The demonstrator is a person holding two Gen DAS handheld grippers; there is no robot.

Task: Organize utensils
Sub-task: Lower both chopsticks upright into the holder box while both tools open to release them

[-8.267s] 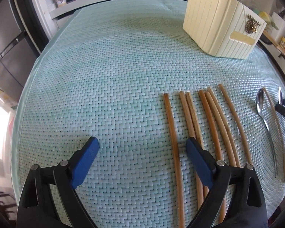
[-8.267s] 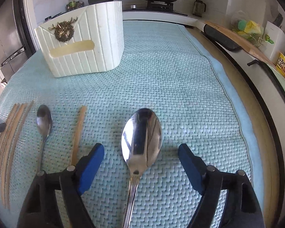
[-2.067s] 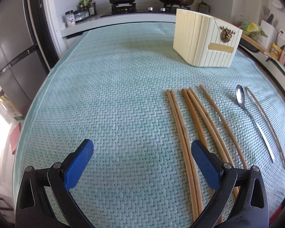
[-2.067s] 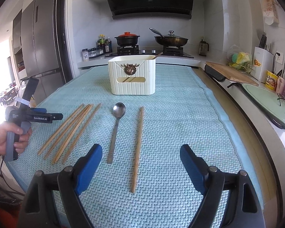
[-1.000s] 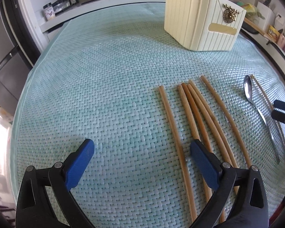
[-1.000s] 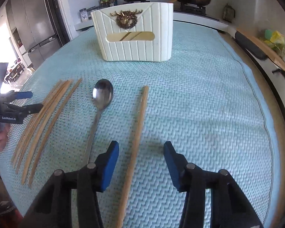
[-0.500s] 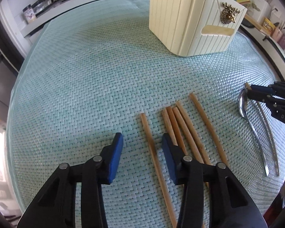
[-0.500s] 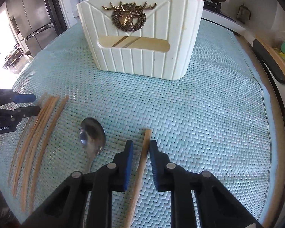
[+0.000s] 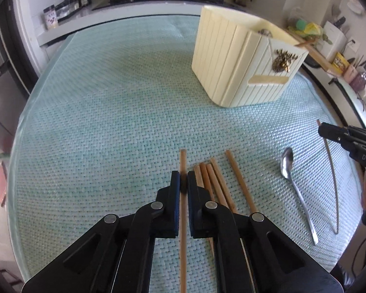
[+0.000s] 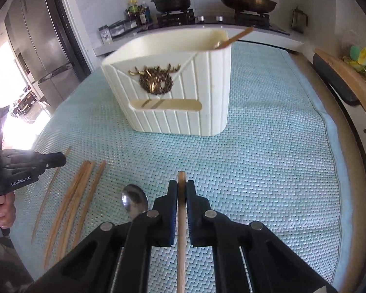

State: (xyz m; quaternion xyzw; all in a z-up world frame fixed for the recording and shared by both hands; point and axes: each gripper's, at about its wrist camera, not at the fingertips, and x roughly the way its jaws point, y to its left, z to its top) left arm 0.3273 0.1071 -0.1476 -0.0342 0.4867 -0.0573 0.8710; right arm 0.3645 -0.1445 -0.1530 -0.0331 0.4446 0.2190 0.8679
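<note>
Left chopstick (image 9: 183,222): clamped near its far end by the left gripper (image 9: 182,185), jaws just closed on it, long tail trailing toward the near edge of the mat (image 9: 109,122).
Right chopstick (image 10: 181,222): pinched the same way by the right gripper (image 10: 181,190), jaws just closed, tip poking past the pads toward the holder (image 10: 173,102).
Loose chopsticks (image 9: 214,183): bunched just right of the left grip, near the mat's near edge.
Spoon (image 9: 289,171): flat on the mat, between that bunch and the right gripper.
Holder contents: one stick and a spoon bowl leaning at the far right corner.
Risk, pivot: end-heavy grip, likely swing or slip of either stick in transit.
Risk, snag: trailing tail could drag the bunch or spoon askew.
Risk, entry: steep stick may strike the holder rim and tip it.
Risk, clash: two grippers converging on one opening.
</note>
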